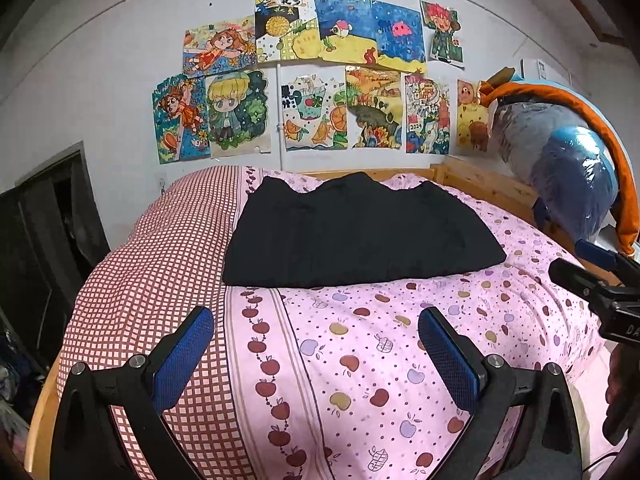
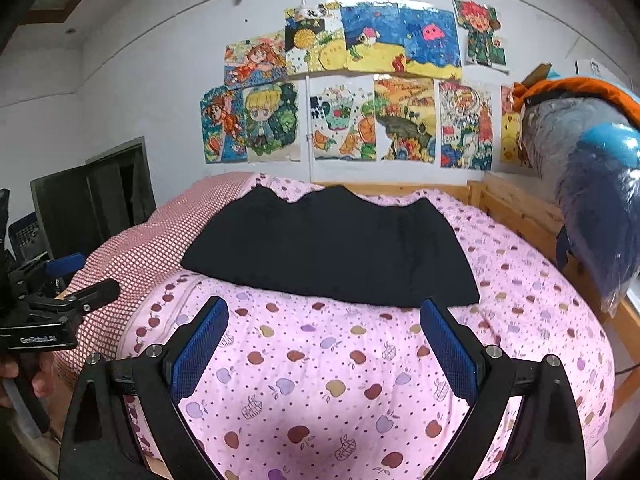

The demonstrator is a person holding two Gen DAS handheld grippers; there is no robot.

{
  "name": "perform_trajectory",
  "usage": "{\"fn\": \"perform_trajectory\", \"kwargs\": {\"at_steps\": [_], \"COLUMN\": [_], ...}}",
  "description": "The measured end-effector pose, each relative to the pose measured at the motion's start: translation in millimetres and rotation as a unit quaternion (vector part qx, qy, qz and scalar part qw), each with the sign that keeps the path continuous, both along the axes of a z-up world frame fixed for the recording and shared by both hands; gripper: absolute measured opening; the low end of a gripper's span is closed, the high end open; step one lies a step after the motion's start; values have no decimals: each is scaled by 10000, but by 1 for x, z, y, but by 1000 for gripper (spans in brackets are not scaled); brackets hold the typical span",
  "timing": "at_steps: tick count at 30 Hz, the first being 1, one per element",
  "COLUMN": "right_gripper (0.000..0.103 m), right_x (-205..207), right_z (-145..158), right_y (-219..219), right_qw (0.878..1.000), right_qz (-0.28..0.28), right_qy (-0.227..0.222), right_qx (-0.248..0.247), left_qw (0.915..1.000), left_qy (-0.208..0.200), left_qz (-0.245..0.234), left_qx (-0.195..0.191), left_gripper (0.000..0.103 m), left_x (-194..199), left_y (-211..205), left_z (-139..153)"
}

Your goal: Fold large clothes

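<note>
Children's drawings (image 1: 320,80) cover the white wall behind a wooden bed (image 1: 492,184). On the left side of the mattress lies a red checked cover (image 1: 160,264), and beside it a pink sheet (image 1: 400,340) printed with apples. Toward the far end of the bed, a black garment (image 1: 352,232) rests flat in a folded rectangle, overlapping both covers. At the right, a plastic-wrapped blue bundle (image 1: 568,176) leans on the bed frame. Both tools hover over the near end of the bed, well apart from the garment: the left gripper (image 1: 316,344) with jaws spread wide and empty, the right gripper (image 2: 324,344) likewise released, gripping nothing.
</note>
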State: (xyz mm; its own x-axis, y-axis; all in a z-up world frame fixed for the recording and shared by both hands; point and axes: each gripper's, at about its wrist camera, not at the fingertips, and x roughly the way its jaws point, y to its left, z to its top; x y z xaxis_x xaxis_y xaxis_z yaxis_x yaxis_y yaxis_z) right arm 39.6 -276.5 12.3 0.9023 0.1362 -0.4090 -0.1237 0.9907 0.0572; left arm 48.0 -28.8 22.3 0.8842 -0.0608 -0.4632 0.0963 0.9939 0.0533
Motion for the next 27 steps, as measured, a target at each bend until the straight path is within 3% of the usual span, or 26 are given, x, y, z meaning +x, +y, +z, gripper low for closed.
{"fn": "perform_trajectory", "kwargs": {"at_steps": [27], "right_gripper": [94], "right_x": [13], "right_z": [-10], "right_y": [9], "right_qw": [9998], "right_qz": [72], "right_qy": [157], "right_qx": [25], "left_qw": [10000], "left_qy": [1], "left_qz": [59], "left_qx": [-37], "left_gripper": [103], "left_x": [2], "left_y": [6], "left_z": [0]}}
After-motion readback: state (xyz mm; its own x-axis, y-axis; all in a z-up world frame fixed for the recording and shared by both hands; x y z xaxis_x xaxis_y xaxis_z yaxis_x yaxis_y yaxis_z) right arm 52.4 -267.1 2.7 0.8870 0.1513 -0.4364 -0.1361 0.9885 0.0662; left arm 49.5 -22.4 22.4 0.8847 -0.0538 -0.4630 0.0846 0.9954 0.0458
